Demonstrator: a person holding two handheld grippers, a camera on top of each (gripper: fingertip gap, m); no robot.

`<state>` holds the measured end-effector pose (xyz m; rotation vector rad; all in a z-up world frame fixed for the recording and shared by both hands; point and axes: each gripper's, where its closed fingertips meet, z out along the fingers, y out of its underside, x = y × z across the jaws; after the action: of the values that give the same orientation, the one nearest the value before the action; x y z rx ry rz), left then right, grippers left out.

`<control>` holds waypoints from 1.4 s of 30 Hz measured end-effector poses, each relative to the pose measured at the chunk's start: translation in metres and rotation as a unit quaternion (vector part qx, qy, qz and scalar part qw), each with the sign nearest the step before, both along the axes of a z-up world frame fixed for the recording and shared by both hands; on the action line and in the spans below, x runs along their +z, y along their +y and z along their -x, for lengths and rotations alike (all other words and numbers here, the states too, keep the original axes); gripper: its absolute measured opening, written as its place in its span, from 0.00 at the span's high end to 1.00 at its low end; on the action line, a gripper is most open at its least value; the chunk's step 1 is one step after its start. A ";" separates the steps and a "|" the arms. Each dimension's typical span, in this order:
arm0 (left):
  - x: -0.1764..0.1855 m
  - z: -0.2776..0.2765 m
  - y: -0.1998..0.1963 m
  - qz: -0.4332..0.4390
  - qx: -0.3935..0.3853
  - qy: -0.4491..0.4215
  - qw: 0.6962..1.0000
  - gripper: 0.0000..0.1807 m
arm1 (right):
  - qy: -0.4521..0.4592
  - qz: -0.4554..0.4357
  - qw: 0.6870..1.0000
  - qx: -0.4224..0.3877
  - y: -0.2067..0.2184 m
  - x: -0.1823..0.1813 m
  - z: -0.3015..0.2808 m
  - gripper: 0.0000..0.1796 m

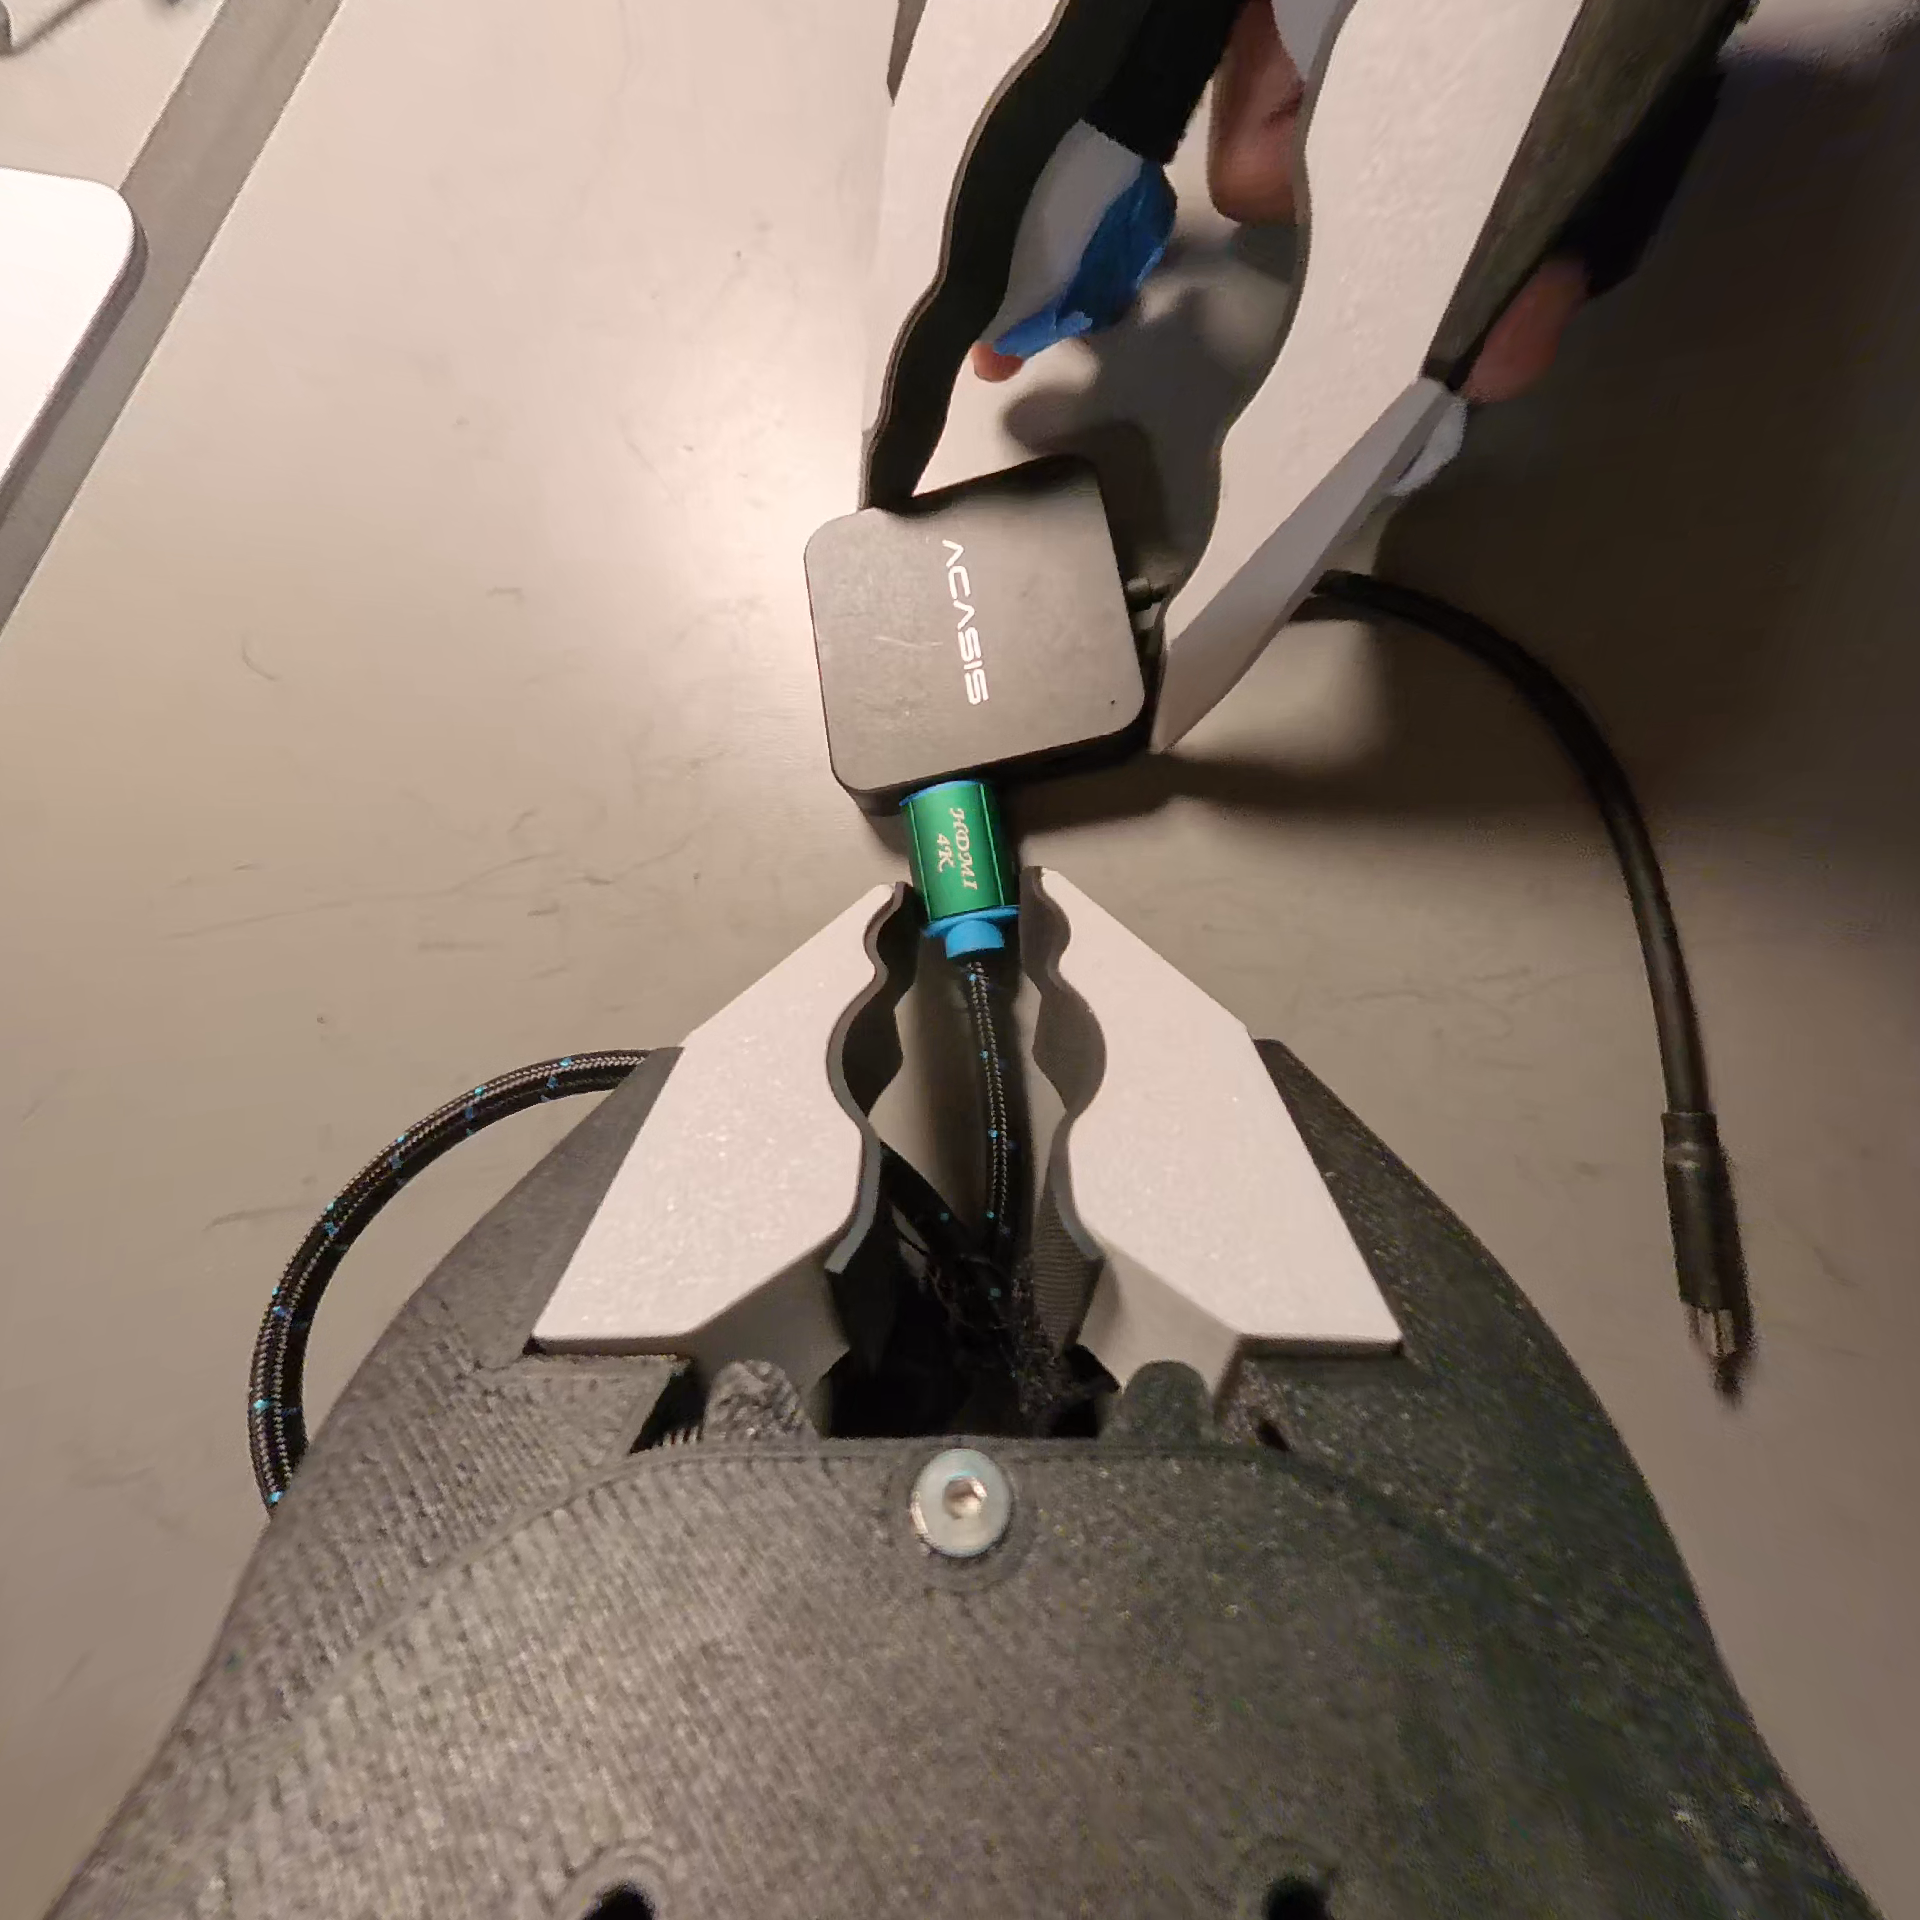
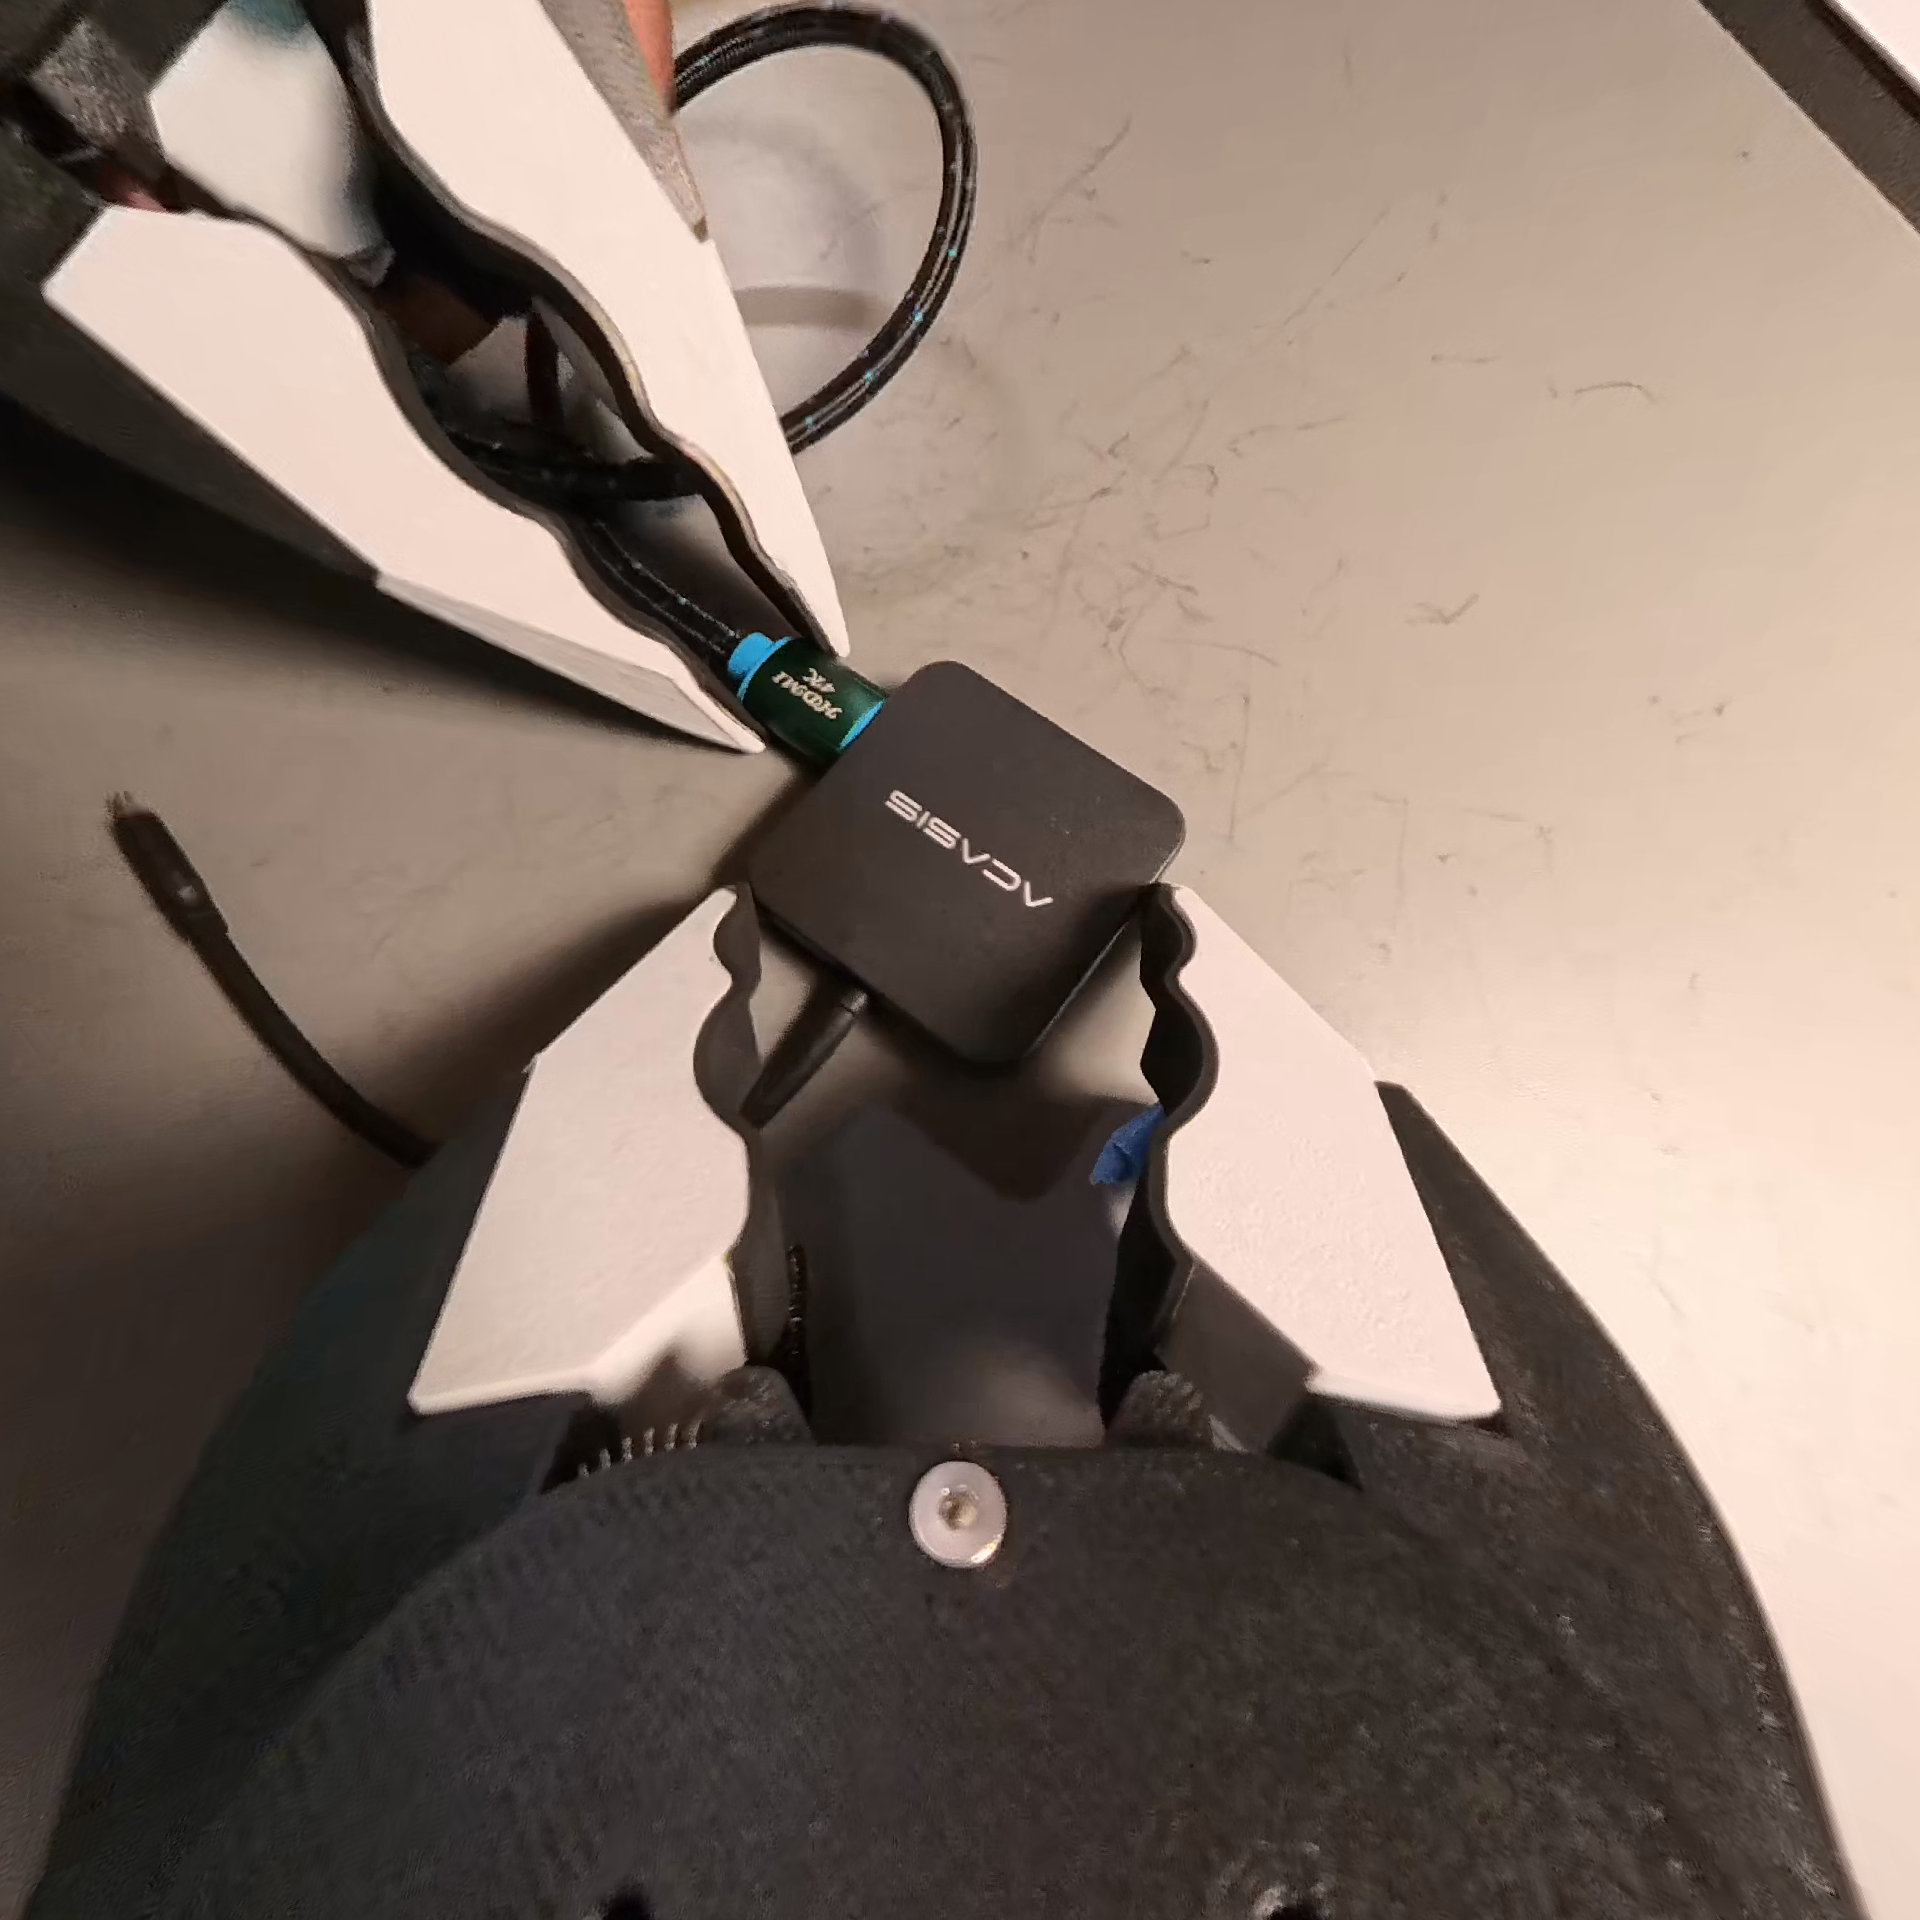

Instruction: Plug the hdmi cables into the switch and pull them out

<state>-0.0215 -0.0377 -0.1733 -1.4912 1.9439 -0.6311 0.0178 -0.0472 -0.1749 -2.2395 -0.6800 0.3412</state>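
Left wrist view: the left gripper (image 1: 961, 902) is narrowed around the green HDMI plug (image 1: 954, 868), which is seated in the black switch (image 1: 971, 639); its braided cable (image 1: 992, 1091) runs back between the fingers. Whether the fingers press the plug cannot be told. The right gripper (image 2: 951, 914) is spread wide and clasps the switch at two opposite corners. Both lie on a scuffed beige counter (image 2: 1455, 468); a loose black cable (image 1: 1652, 935) curves beside them.
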 end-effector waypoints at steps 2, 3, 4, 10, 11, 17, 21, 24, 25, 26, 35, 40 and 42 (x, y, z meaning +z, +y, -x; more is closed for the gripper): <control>0.000 -0.002 0.000 0.003 0.005 -0.005 1.000 0.90 | -0.011 -0.005 1.000 -0.015 0.003 -0.001 0.000 0.57; 0.000 -0.002 -0.001 0.002 0.004 -0.005 1.000 0.90 | -0.014 -0.006 1.000 -0.017 0.004 -0.001 0.000 0.57; 0.000 -0.003 -0.001 0.001 0.003 -0.005 1.000 0.90 | -0.013 -0.006 1.000 -0.015 0.004 -0.001 0.000 0.57; -0.001 -0.004 -0.004 -0.003 0.007 -0.011 1.000 0.89 | -0.023 -0.003 0.999 -0.024 0.000 -0.003 -0.005 0.56; -0.001 -0.005 -0.004 -0.006 0.010 -0.012 1.000 0.89 | -0.026 -0.004 0.999 -0.032 0.000 -0.003 -0.006 0.55; 0.004 -0.007 -0.004 -0.017 0.028 -0.026 0.999 0.89 | -0.039 -0.008 0.996 -0.074 0.000 -0.002 -0.011 0.53; 0.007 -0.007 -0.001 -0.023 0.031 -0.035 0.999 0.89 | -0.055 -0.022 0.995 -0.078 0.001 0.001 -0.011 0.58; 0.026 -0.010 0.001 -0.015 0.034 -0.084 0.996 0.92 | -0.092 -0.039 0.991 -0.085 0.003 0.004 -0.020 0.58; 0.036 -0.010 0.000 -0.008 0.031 -0.103 0.994 0.92 | -0.095 -0.045 0.991 -0.086 0.004 0.006 -0.022 0.58; 0.045 -0.010 0.000 -0.003 0.028 -0.120 0.992 0.92 | -0.095 -0.051 0.990 -0.087 0.004 0.009 -0.024 0.58; 0.116 0.028 0.049 -0.079 0.034 -0.223 0.971 0.92 | -0.121 -0.156 0.972 -0.128 -0.012 0.074 -0.052 0.59; 0.119 0.054 0.082 0.011 0.078 -0.263 0.962 0.93 | -0.073 -0.197 0.965 -0.156 -0.050 0.127 -0.061 0.59; 0.097 0.054 0.086 0.051 0.084 -0.240 0.966 0.93 | -0.048 -0.218 0.959 -0.173 -0.068 0.154 -0.069 0.59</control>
<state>-0.0759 0.0480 -0.0760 -1.3854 1.4190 -0.9281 0.0866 -0.1155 -0.0207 -1.9069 -0.3544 -0.0890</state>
